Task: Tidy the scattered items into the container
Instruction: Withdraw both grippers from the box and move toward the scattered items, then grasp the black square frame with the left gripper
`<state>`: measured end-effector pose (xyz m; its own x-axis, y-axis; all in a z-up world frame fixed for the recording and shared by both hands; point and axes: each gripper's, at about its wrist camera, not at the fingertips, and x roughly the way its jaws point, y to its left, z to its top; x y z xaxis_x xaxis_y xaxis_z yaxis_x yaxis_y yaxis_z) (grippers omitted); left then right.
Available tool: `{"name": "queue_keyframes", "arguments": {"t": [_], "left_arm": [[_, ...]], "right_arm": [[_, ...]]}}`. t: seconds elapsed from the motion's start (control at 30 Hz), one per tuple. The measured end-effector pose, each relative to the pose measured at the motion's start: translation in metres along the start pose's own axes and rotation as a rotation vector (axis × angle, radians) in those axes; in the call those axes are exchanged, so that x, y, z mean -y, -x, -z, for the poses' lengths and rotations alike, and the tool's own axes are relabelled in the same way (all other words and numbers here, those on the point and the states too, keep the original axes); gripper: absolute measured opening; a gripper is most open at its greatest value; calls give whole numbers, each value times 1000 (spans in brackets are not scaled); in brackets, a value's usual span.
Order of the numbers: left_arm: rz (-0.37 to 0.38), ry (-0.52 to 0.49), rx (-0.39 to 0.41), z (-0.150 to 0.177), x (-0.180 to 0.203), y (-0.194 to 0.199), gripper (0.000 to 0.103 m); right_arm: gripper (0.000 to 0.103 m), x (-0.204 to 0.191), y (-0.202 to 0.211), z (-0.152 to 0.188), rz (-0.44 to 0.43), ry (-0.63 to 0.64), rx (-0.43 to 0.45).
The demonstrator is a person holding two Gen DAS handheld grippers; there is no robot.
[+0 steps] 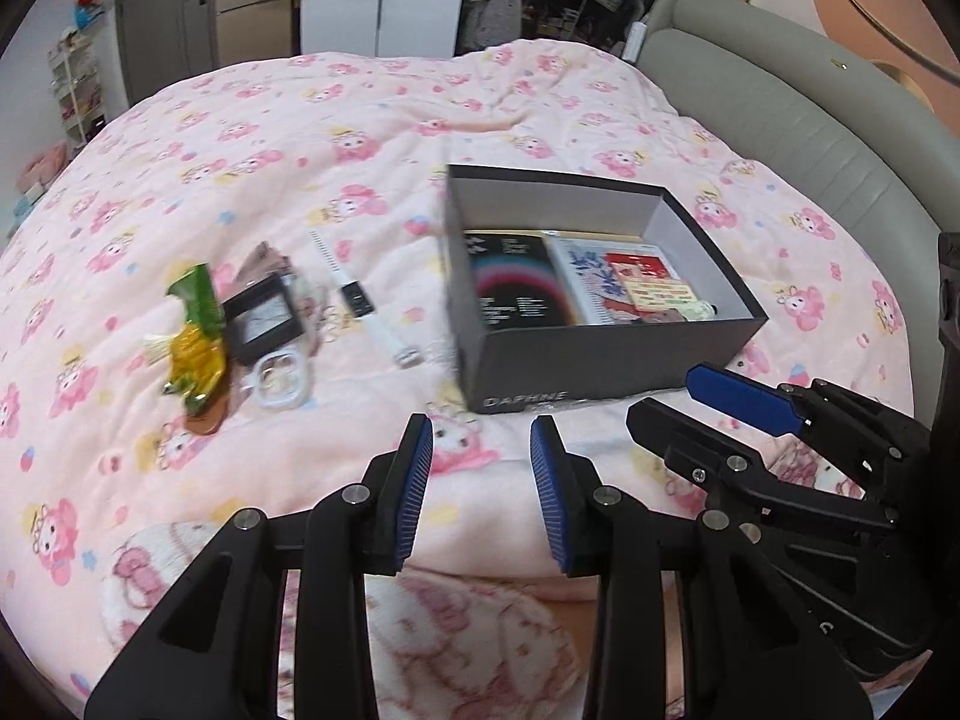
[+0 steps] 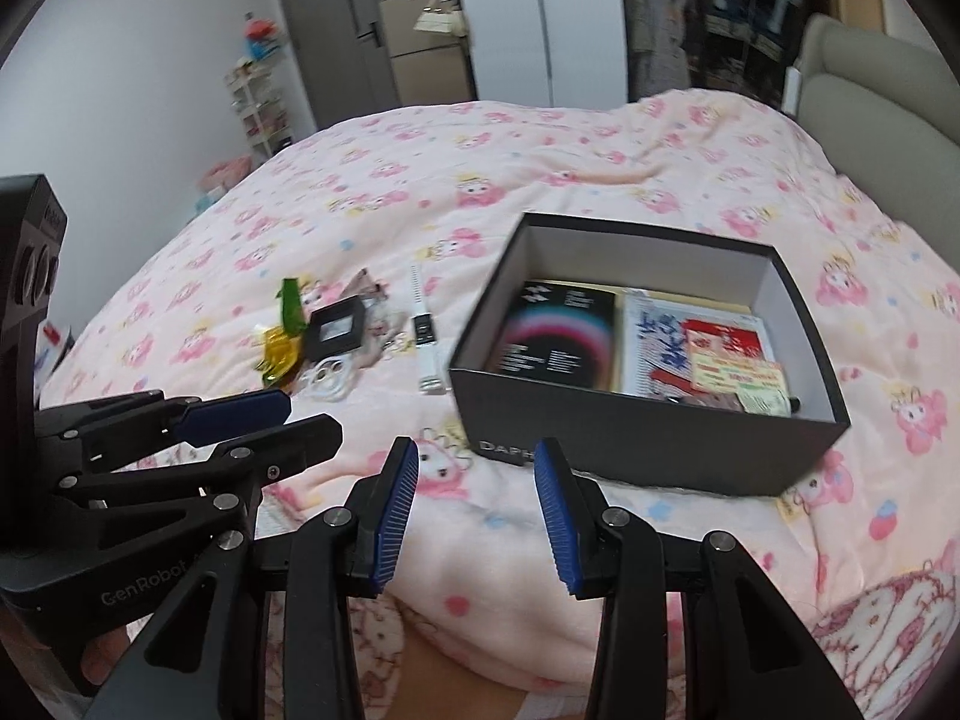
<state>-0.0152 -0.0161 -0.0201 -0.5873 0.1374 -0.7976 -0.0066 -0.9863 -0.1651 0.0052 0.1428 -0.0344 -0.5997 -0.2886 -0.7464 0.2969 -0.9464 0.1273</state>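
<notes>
Left gripper (image 1: 481, 480): jaws parted, empty.
Right gripper (image 2: 475, 495): jaws parted, empty.
Black box (image 1: 606, 360): on the pink quilt (image 1: 240, 150), at 1 o'clock.
Scattered items (image 1: 252, 324): at 10 o'clock, well apart from box.

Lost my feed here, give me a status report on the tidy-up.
Left hand-held gripper open, empty; right hand-held gripper open, empty. Black box partly filled. Watch, snack wrapper, small black case loose on quilt. Nothing blocking.

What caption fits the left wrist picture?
Open left gripper hovers over pink bedding, between scattered trinkets and a half-filled dark shoebox; the watch waits outside.
</notes>
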Motion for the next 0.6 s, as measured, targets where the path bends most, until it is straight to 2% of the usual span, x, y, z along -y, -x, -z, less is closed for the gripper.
{"name": "queue_keyframes", "arguments": {"t": [0.6], "left_arm": [[-6,199,-3,28,-104,11,34]], "right_arm": [[37,-87,-44,-12,-112,107,-87]]}}
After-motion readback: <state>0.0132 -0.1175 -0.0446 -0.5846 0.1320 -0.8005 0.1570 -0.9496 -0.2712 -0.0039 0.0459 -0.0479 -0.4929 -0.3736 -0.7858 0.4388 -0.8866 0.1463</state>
